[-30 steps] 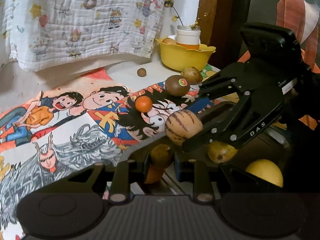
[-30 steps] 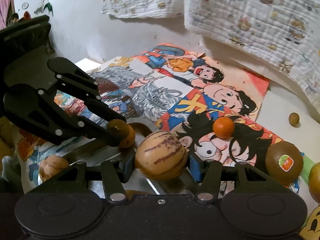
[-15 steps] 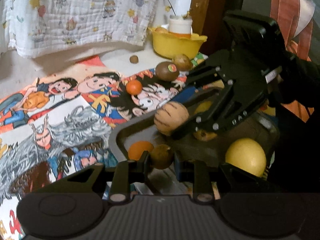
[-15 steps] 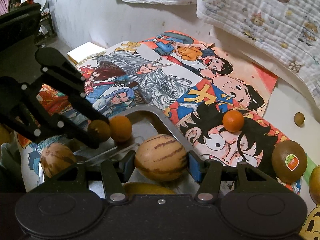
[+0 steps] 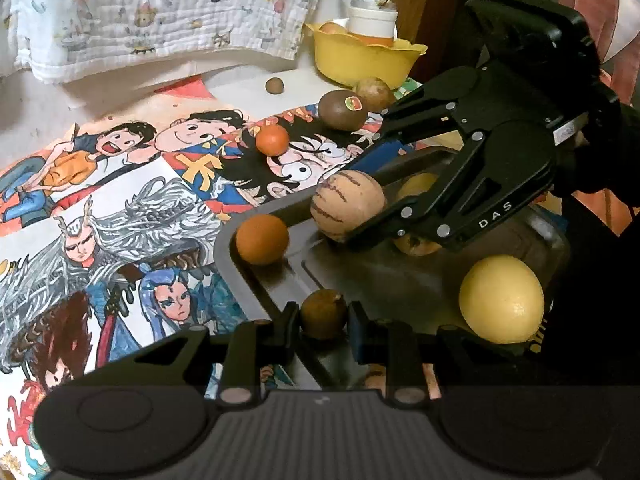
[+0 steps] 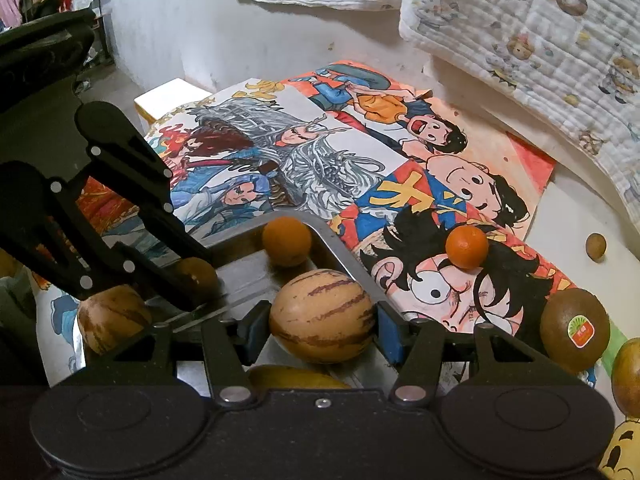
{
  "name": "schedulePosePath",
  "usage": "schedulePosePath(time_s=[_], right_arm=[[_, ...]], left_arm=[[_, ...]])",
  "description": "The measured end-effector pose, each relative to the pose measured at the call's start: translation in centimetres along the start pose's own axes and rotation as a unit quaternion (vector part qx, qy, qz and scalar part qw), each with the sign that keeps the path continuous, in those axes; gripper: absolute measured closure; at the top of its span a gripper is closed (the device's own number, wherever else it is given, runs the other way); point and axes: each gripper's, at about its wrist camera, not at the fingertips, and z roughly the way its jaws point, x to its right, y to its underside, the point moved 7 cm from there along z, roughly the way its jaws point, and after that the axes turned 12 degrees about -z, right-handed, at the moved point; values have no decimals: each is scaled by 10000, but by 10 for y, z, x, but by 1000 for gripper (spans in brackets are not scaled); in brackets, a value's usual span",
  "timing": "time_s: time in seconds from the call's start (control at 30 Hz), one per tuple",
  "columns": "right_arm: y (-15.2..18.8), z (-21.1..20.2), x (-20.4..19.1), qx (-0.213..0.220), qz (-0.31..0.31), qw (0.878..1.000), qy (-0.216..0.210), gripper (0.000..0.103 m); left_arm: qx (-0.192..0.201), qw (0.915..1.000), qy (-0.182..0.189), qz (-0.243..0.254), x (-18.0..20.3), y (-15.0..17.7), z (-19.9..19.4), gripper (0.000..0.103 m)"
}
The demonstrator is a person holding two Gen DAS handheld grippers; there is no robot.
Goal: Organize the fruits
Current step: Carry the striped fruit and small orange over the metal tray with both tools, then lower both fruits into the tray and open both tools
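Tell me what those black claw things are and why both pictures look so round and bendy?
They are grabbers, each with two fingers, and a person holds one in each hand. A small wide-eyed camera rides on each, and that lens bends the picture.

One picture looks along the left gripper. It is shut on a small brown fruit.

The other looks along the right gripper. It is shut on a striped melon.

Both hover over a dark tray, where an orange fruit and a big yellow fruit lie.

The tray stands on a cartoon cloth. Outside it sit a small orange and a kiwi with a sticker. A yellow bowl waits behind.
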Motion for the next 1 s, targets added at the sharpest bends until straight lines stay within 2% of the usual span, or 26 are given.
schedulePosePath(time_s=[0.13,0.3,0.4,0.53,0.63,1.0], right_arm=[[2,-1,-1,36,56,10000,38,44],[6,-5,-2,90,172,9998,48,39],[8,-10,-5,162,235,9996,58,35],[9,-20,-10,266,278,9992,98,32],[11,-30,-15,354,305,9988,151,28],[24,-73,-50,682,402,9965,254,9]], left_arm=[[-57,10000,-42,-58,1,0,3,74],[-51,9999,-60,-113,3,-1,2,66],[8,9998,-66,-164,5,0,-3,60],[128,9996,-160,-190,7,2,-13,46],[223,9992,-242,-236,9,5,-24,41],[732,9952,-466,-451,26,30,-70,9]])
